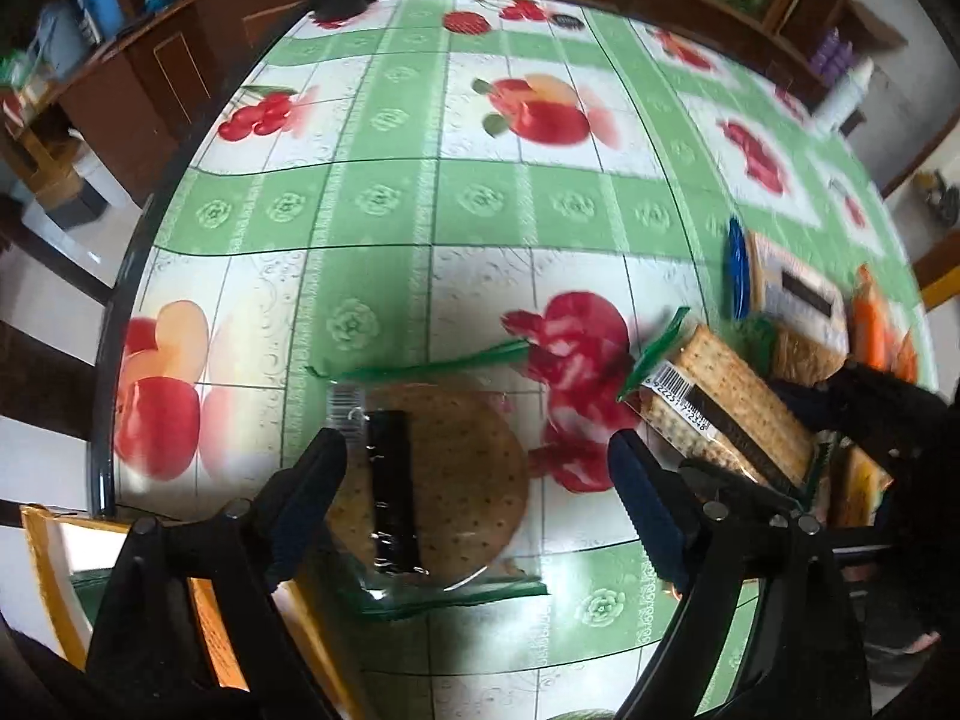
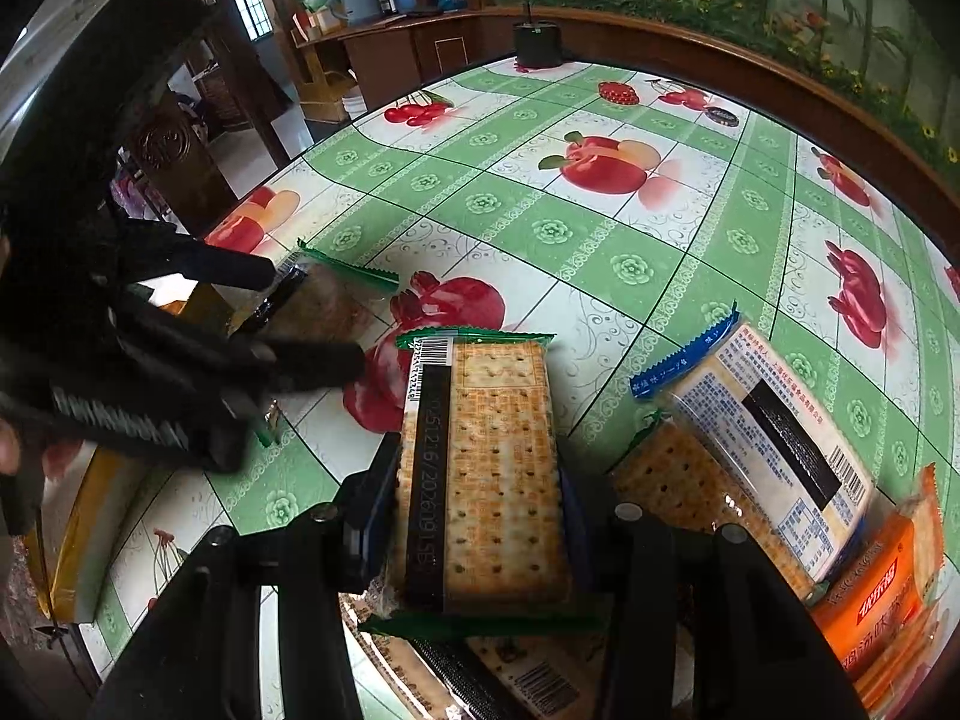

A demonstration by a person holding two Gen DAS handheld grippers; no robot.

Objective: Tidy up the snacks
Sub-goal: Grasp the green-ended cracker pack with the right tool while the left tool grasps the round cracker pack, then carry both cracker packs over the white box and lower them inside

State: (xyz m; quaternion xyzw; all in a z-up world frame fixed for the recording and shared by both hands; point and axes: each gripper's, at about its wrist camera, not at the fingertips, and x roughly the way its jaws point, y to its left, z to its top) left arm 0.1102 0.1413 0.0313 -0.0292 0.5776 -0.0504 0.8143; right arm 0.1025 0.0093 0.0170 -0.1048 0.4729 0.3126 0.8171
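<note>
Two claws are busy: the right gripper (image 2: 480, 516) is clamped on a square cracker pack (image 2: 486, 468), while the left gripper (image 1: 480, 486) stands open astride a round biscuit pack (image 1: 432, 480) lying just beside that one. Its left pad overlaps the slick wrapper, so closing there could pinch only film and let the pack slide on the fruit-print tablecloth (image 1: 480, 210).

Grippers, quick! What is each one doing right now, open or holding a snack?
Left gripper: jaws open around the round biscuit pack, not gripping it.
Right gripper: jaws shut on the rectangular cracker pack.
</note>
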